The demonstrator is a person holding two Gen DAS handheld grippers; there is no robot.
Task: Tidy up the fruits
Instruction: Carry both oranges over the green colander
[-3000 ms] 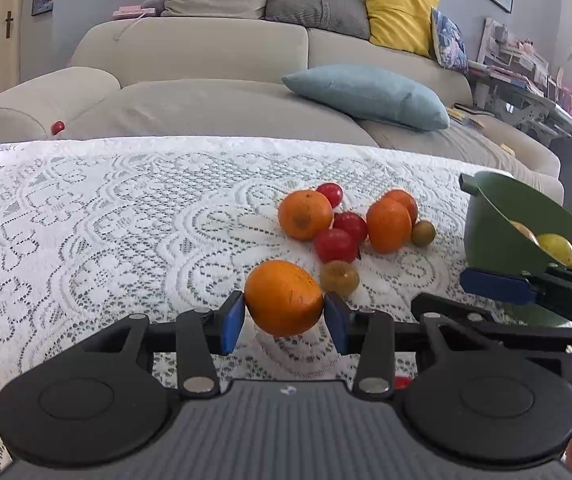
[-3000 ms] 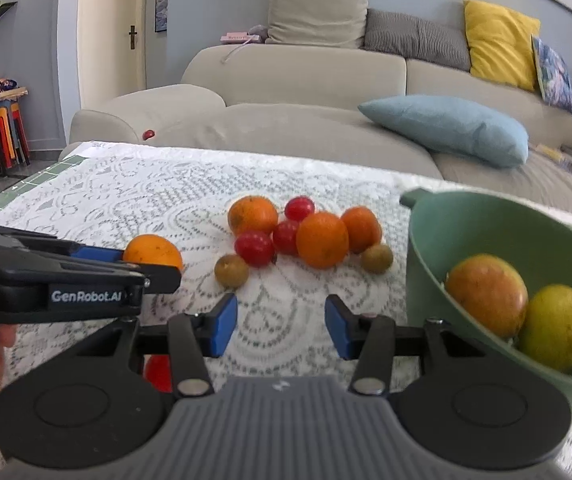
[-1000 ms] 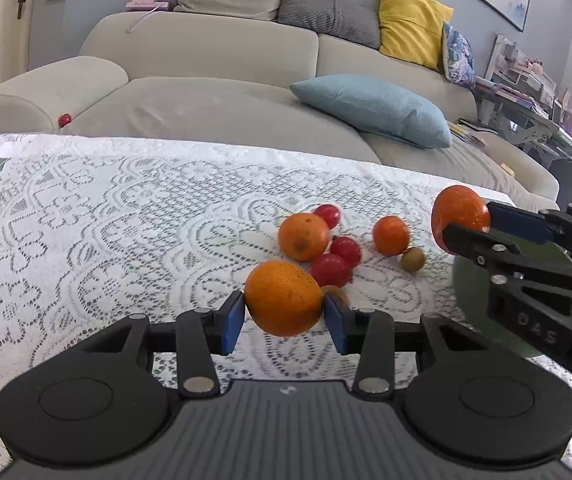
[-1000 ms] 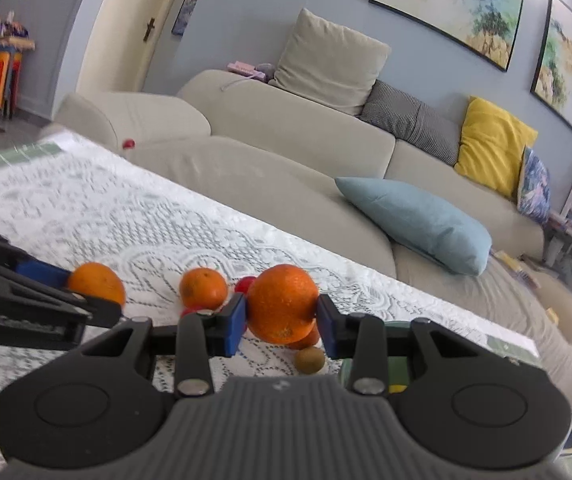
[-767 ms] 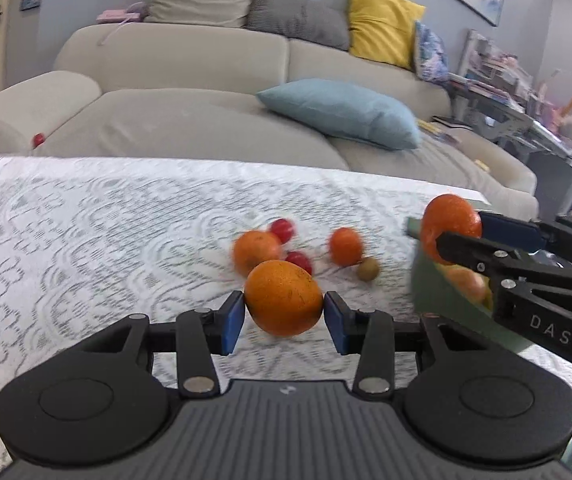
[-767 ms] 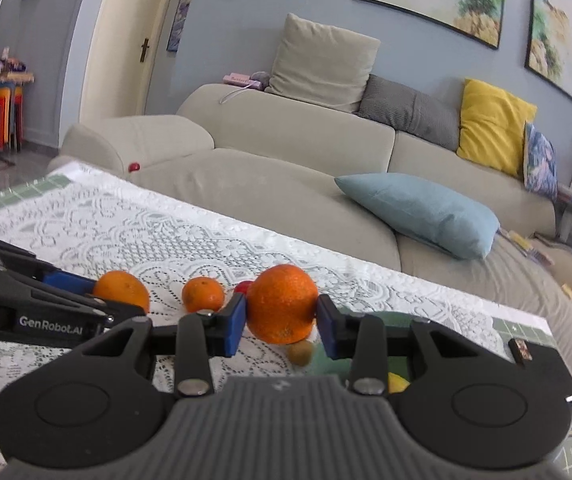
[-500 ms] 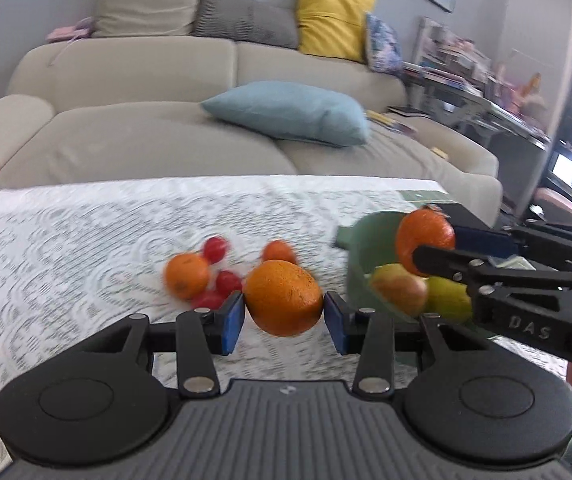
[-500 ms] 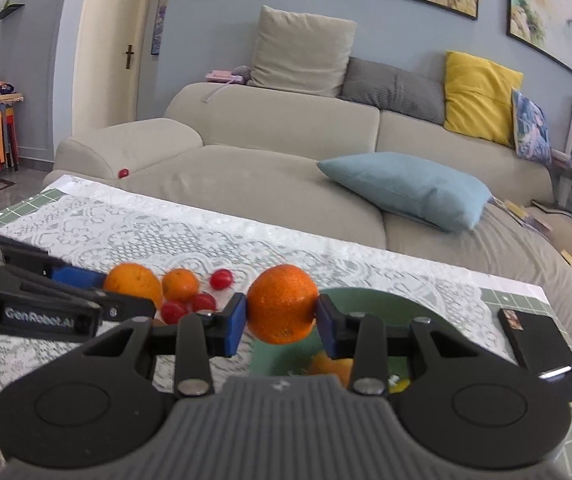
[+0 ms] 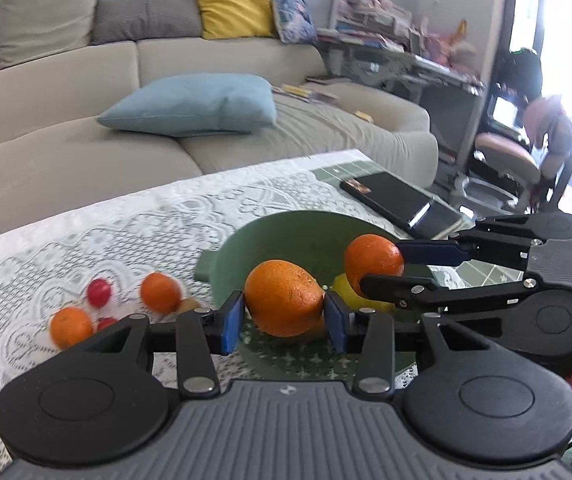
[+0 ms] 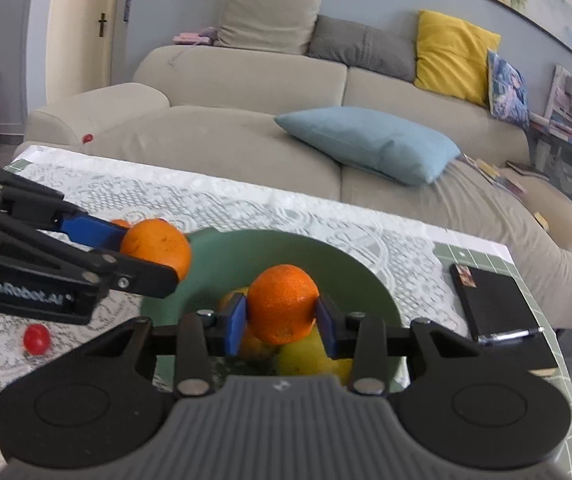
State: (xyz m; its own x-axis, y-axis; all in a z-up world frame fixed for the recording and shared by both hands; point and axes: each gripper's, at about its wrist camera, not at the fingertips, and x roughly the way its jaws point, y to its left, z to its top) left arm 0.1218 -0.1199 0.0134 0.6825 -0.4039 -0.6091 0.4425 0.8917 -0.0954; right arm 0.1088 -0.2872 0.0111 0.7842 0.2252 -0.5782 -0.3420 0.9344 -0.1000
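Left gripper point(image 9: 284, 317) clamping an orange point(image 9: 283, 298), now over the green bowl point(image 9: 286, 236) at frame centre, right gripper point(image 10: 282, 322) gripping a second orange point(image 10: 282, 303), likewise moved above it

Bright daylight, fisheye bend, patches of blur.

Strong light pours in from the window point(image 9: 561, 40) at the far right of the left wrist view and burns out to white there. The sofa point(image 10: 246, 92) and wall are evenly lit, with soft shadows. The fruits on the cloth point(image 9: 86, 264) smear with motion blur, and the shelves point(image 9: 381, 36) behind are soft. Both views curve hard at the edges, with dark corners. The oranges point(image 9: 284, 298) in the pads stay sharp, skin pores showing. A faint sheen lies on the bowl point(image 10: 349, 268) and the black notebook point(image 10: 497, 304).
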